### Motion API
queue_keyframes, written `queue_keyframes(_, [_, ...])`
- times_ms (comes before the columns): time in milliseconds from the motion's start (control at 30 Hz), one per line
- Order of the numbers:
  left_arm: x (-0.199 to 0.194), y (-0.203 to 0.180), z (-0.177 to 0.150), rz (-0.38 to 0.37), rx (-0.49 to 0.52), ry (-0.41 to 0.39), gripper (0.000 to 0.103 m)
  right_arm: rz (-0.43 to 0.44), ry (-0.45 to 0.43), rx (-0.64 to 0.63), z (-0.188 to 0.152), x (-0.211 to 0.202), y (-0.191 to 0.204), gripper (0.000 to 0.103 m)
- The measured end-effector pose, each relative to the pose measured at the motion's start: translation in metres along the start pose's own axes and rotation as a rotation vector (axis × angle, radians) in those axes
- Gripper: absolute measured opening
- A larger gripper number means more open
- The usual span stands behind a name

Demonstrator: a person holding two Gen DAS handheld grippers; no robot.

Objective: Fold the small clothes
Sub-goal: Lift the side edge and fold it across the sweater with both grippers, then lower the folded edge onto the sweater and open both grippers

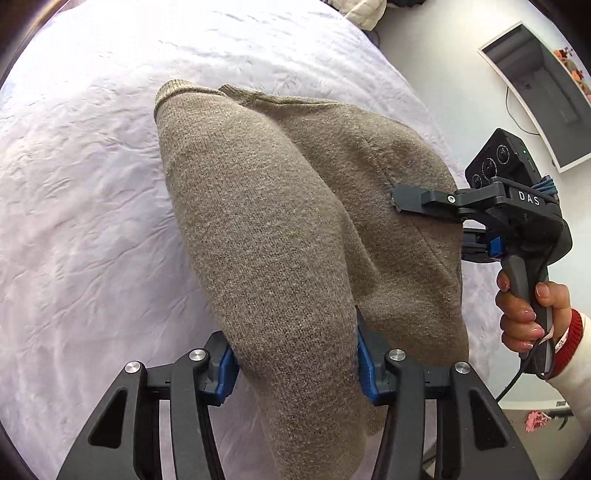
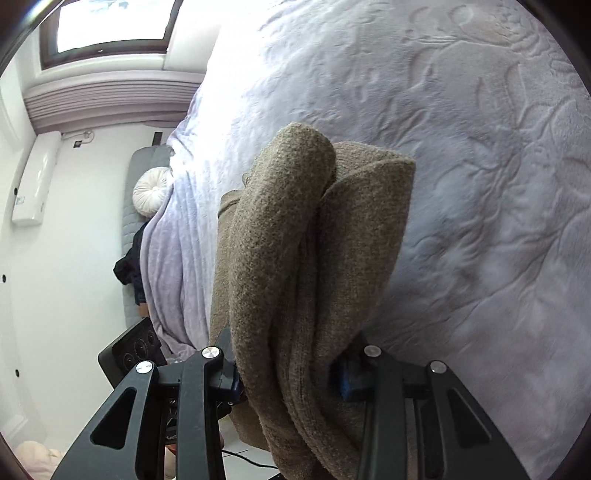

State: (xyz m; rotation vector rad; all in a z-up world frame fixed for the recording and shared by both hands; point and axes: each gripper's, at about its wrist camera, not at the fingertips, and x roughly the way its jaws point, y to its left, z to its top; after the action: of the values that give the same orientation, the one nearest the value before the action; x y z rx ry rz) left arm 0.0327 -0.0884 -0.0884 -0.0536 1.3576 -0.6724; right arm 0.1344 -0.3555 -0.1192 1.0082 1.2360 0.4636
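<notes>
A brown knitted sweater (image 1: pixel 280 229) hangs bunched above the lavender bed cover (image 1: pixel 92 184). In the left wrist view my left gripper (image 1: pixel 295 365) is shut on a thick fold of it, its blue pads (image 1: pixel 227 369) pressing on both sides. At the right, a hand (image 1: pixel 524 310) holds my right gripper (image 1: pixel 402 214), whose upper finger clamps the sweater's right edge; the lower finger is hidden behind the cloth. In the right wrist view the right gripper (image 2: pixel 291 376) is shut on several gathered layers of the sweater (image 2: pixel 303 240), which rise in rolled folds ahead of it.
The bed cover (image 2: pixel 480 184) fills most of both views, and its edge drops to the floor at the left. A grey headboard with a round white cushion (image 2: pixel 153 194), dark clothing (image 2: pixel 129 269) and a window (image 2: pixel 110 26) lie beyond. A wall screen (image 1: pixel 535 99) hangs at the right.
</notes>
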Motion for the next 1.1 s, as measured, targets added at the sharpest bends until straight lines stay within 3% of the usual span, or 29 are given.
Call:
queue_keyframes(300, [-0.051, -0.002, -0.053, 0.070, 0.016, -0.010, 0.053, 0.013, 0.041, -0.048, -0.060, 0.021, 0.051, 0.040])
queue_keyframes(500, [-0.053, 0.013, -0.113, 0.131, -0.029, 0.050, 0.053, -0.011, 0.107, -0.003, -0.108, 0.059, 0.048, 0.040])
queue_keyframes(600, [-0.035, 0.022, -0.132, 0.181, -0.076, 0.093, 0.053, -0.087, 0.147, -0.004, -0.120, 0.079, 0.039, 0.040])
queue_keyframes(667, [-0.023, 0.027, -0.143, 0.254, -0.106, 0.132, 0.053, -0.150, 0.177, -0.011, -0.123, 0.089, 0.035, 0.040])
queue_keyframes(833, [-0.027, 0.036, -0.157, 0.290, -0.165, 0.147, 0.061, -0.338, 0.206, -0.017, -0.116, 0.091, 0.030, 0.045])
queue_keyframes(900, [-0.036, 0.033, -0.162, 0.340, -0.153, 0.139, 0.074, -0.408, 0.193, -0.040, -0.115, 0.081, 0.035, 0.050])
queue_keyframes(967, [-0.045, 0.029, -0.172, 0.397, -0.141, 0.126, 0.077, -0.434, 0.173, -0.054, -0.117, 0.068, 0.044, 0.051])
queue_keyframes(1067, [-0.056, 0.027, -0.175, 0.413, -0.159, 0.111, 0.077, -0.417, 0.173, -0.099, -0.135, 0.054, 0.060, 0.053])
queue_keyframes(1100, [-0.056, 0.024, -0.169, 0.415, -0.168, 0.104, 0.083, -0.405, 0.186, -0.116, -0.140, 0.055, 0.064, 0.055])
